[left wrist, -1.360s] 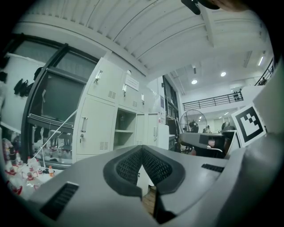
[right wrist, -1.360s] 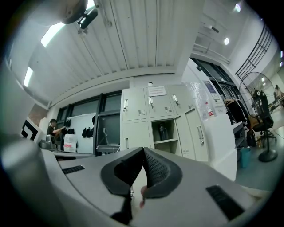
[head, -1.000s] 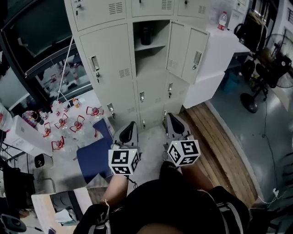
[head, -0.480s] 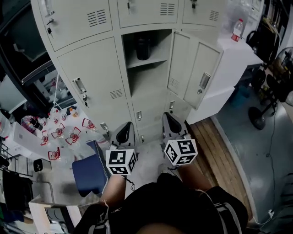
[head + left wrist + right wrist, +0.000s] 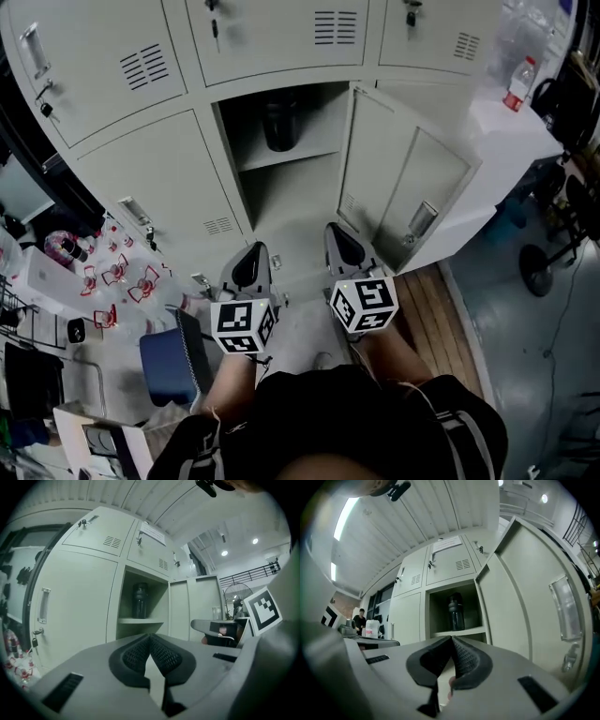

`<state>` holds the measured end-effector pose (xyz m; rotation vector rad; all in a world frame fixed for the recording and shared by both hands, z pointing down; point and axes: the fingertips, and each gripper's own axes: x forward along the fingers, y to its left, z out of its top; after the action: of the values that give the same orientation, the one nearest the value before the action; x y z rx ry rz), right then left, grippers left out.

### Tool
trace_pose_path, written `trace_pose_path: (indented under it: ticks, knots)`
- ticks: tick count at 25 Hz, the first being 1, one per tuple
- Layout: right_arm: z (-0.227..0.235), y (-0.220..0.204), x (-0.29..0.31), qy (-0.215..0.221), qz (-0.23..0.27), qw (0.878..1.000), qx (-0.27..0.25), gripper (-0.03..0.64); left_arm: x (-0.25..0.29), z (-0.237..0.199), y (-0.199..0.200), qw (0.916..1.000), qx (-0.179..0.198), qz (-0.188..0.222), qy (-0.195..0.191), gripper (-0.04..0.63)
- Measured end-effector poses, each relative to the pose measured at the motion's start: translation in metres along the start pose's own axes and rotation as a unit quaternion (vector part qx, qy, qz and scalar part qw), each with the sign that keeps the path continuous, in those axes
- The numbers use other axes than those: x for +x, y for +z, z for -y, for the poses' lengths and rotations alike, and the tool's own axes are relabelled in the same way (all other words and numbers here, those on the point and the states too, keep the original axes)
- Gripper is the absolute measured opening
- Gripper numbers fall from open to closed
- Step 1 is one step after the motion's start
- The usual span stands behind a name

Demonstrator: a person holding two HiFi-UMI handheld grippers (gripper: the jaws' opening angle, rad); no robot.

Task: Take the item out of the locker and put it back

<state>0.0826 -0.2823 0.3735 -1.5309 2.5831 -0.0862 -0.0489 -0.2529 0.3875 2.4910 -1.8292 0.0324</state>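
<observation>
The lockers (image 5: 141,178) rise ahead of both jaws, pale grey, with most of their doors shut. One compartment (image 5: 291,202) stands open straight ahead of the jaws and higher than them. Its door (image 5: 403,187) swings out to the right of the right gripper (image 5: 339,239) and fills that side of the right gripper view.

A shelf (image 5: 286,157) splits the compartment. The bottle (image 5: 279,127) stands upright on it in the upper part, set toward the back, well ahead of both grippers.

The opening is clear from its left frame across to the door's hinged edge. Wooden planks (image 5: 450,309) cover the floor to the right of the right jaws.

The left gripper (image 5: 251,255) and the right gripper are held side by side and apart, pointing at the opening. In its own view the left gripper (image 5: 150,637) has its jaws closed tip to tip on nothing, with the bottle (image 5: 139,601) just above the tips. The right gripper (image 5: 452,639) is likewise closed and empty.

The bottle (image 5: 456,612) is tall, dark and smoky, with a narrower black cap.
</observation>
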Motion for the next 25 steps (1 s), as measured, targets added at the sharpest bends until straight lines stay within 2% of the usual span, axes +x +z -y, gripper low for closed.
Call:
trace_pose_path:
  ticks: [9,10,11,14,18,25]
  knots:
    - [0.015,0.017,0.049,0.006,0.033,0.999,-0.006,0.027,0.045,-0.015,0.007,0.9999,0.012,0.002,-0.001,0.012]
    - [0.012,0.021,0.056,0.017,0.041,0.999,-0.004,0.175,0.047,-0.018,0.008,0.9999,0.014,0.003,0.000,0.012]
    - [0.009,0.026,0.062,0.027,0.046,0.999,-0.002,0.241,0.048,-0.022,0.009,0.9999,0.015,0.003,0.002,0.012]
    - [0.003,0.040,0.086,0.039,0.055,0.998,-0.014,0.343,0.049,-0.034,0.011,0.9998,0.014,0.007,0.013,0.012]
    - [-0.002,0.053,0.126,0.042,0.045,0.997,-0.039,0.411,0.048,-0.050,0.011,0.9995,0.013,0.009,0.028,0.012]
    - [0.003,0.057,0.200,0.023,0.005,0.998,-0.051,0.468,0.044,-0.070,0.014,0.9984,0.010,0.017,0.052,0.012]
